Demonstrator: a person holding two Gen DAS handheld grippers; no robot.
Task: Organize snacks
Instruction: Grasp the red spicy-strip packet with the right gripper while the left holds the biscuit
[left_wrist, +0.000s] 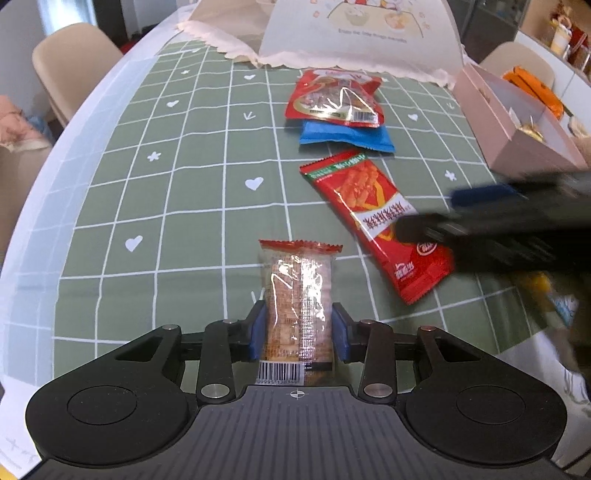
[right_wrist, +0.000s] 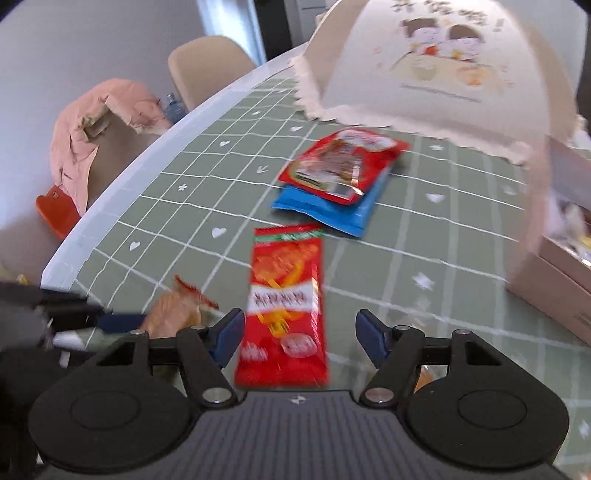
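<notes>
My left gripper (left_wrist: 298, 328) is shut on a clear cracker packet with red ends (left_wrist: 298, 295), held upright over the green checked tablecloth. The packet also shows in the right wrist view (right_wrist: 173, 314). My right gripper (right_wrist: 300, 334) is open, its jaws on either side of a long red snack packet (right_wrist: 284, 306) that lies flat on the cloth. That red packet shows in the left wrist view (left_wrist: 376, 221), with the blurred right gripper (left_wrist: 432, 214) over its near end. Farther back a red pouch (left_wrist: 334, 98) lies on a blue packet (left_wrist: 345, 138).
A pink open box (left_wrist: 517, 122) with snacks inside stands at the right. A cream mesh food cover (left_wrist: 358, 33) stands at the back. Beige chairs (left_wrist: 74, 70) stand along the table's left edge (left_wrist: 48, 192). A pink jacket (right_wrist: 96, 122) hangs on one chair.
</notes>
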